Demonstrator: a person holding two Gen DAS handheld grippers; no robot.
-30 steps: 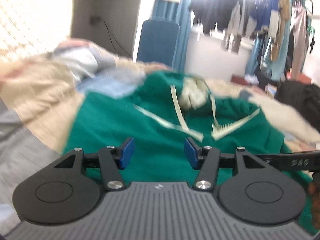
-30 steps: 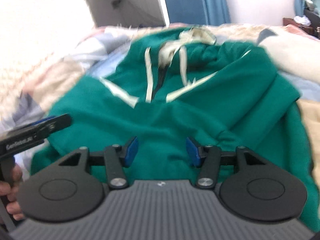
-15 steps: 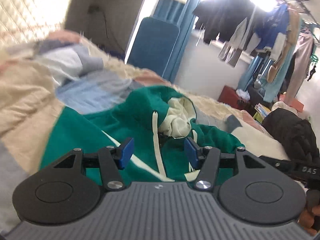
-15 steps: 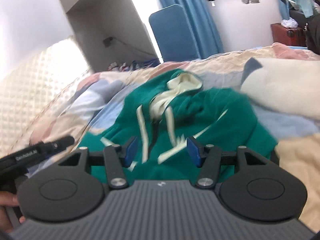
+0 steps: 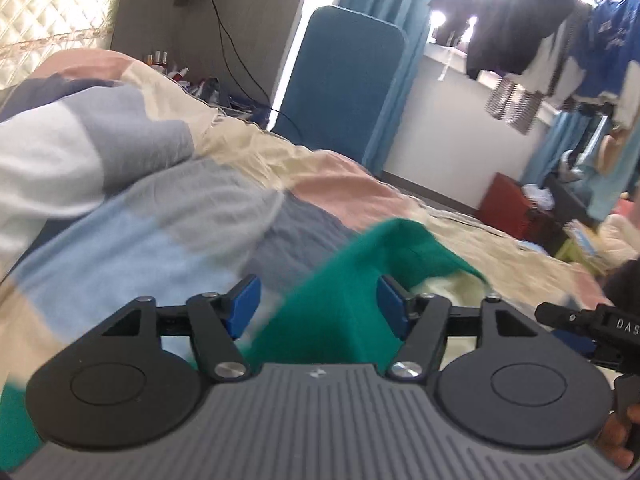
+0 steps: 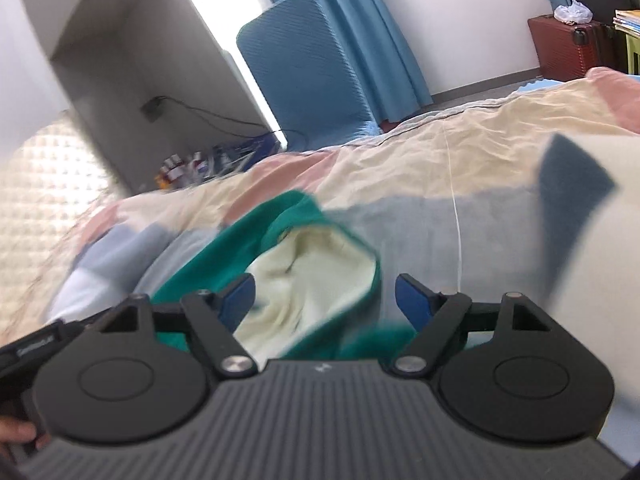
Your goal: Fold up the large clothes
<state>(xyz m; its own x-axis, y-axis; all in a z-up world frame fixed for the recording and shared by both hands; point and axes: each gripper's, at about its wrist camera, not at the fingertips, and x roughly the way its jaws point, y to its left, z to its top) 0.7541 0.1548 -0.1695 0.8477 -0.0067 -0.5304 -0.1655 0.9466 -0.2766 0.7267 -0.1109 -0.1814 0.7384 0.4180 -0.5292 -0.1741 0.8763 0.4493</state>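
Right now both pairs of tongs are spreading their jaws: the left gripper (image 5: 318,302) has green cloth of the hoodie (image 5: 336,312) in its gap with the pads clear of it, and the right gripper (image 6: 324,300) gapes over the cream-lined hood (image 6: 312,276), gripping nothing. The hoodie lies bunched on the patchwork quilt (image 5: 160,224). To my eye, each should bite a single layer at the hood's edge, both at once, before folding, so it stays even.

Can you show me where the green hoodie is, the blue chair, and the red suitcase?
green hoodie (image 5: 340,312): left wrist view, on its green outer cloth.
blue chair (image 6: 304,64): right wrist view, on its backrest.
red suitcase (image 6: 564,46): right wrist view, on its ribbed front.
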